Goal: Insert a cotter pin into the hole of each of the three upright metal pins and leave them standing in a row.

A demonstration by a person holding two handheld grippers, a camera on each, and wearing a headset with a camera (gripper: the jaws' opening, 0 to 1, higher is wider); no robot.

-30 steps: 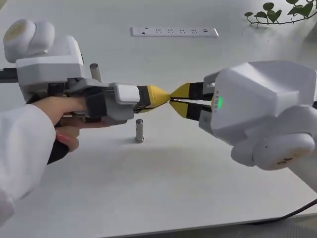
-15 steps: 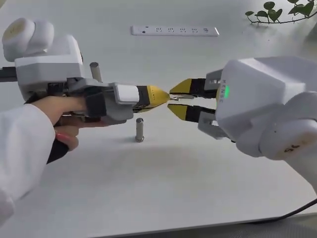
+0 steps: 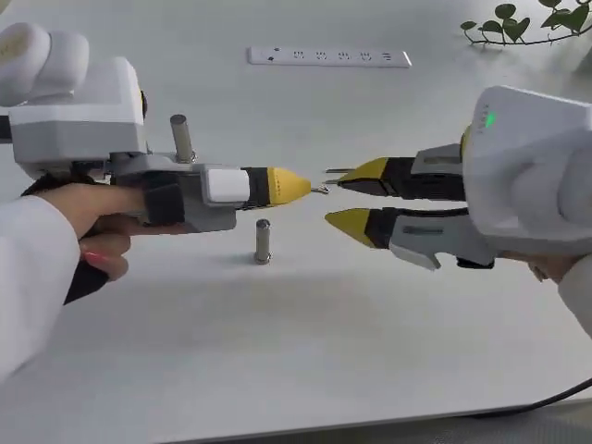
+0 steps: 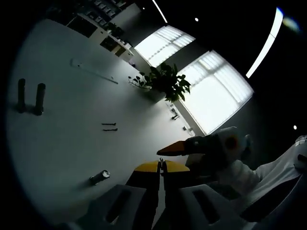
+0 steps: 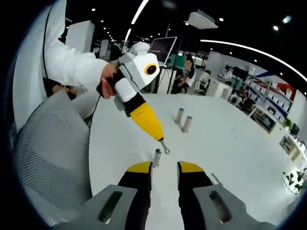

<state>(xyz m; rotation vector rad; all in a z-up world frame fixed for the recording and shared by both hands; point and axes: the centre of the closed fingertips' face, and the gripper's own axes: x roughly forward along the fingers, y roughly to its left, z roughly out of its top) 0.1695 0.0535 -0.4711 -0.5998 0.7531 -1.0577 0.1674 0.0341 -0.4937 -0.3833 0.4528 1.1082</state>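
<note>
My left gripper (image 3: 298, 185) comes in from the left, shut on a small cotter pin (image 3: 319, 191) whose looped end pokes out past its yellow tips. The right gripper (image 3: 335, 200) faces it from the right, open, with its jaws just clear of the pin. One metal pin (image 3: 263, 240) stands upright on the white table below the tips. Another metal pin (image 3: 180, 137) rises behind the left gripper. In the right gripper view the held cotter pin (image 5: 164, 146) hangs above the near metal pin (image 5: 157, 157), with two more metal pins (image 5: 183, 120) standing farther off.
A white power strip (image 3: 326, 57) lies at the table's far side and a leafy plant (image 3: 527, 23) at the far right. Two spare cotter pins (image 4: 109, 126) lie on the table. A dark cable (image 3: 546, 400) runs along the front right edge.
The right gripper was shut on the cotter pin tip to tip with the left. It has opened and drawn back to the right, while the left gripper keeps the pin.
</note>
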